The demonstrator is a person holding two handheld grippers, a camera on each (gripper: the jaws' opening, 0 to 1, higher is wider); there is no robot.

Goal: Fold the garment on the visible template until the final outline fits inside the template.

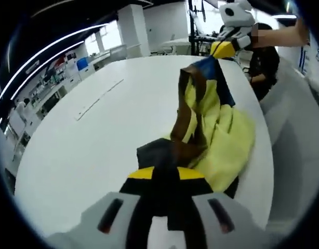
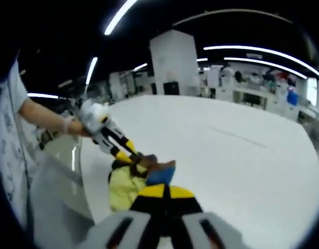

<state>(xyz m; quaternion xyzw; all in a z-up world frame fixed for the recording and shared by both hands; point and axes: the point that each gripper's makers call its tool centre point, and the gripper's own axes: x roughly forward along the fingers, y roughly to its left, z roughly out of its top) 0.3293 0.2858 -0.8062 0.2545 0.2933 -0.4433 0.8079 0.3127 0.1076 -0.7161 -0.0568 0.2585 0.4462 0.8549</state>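
Garment [image 1: 216, 129] hangs stretched between both grippers, centre-right of the left gripper view — yellow, brown and blue fabric, lower folds resting on the white table [image 1: 87, 150]. Left gripper [image 1: 167, 179] at bottom centre is clamped on a dark edge; right gripper [image 1: 222, 49] at upper right pinches the blue corner. Likely lifted to open it out before laying flat. Template — faint outline [image 1: 97, 98] at upper left, well apart from the cloth.

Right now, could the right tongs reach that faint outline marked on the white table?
Probably not yet: the right tongs are shut on the garment, which hangs between them and the left tongs, away from the outline.
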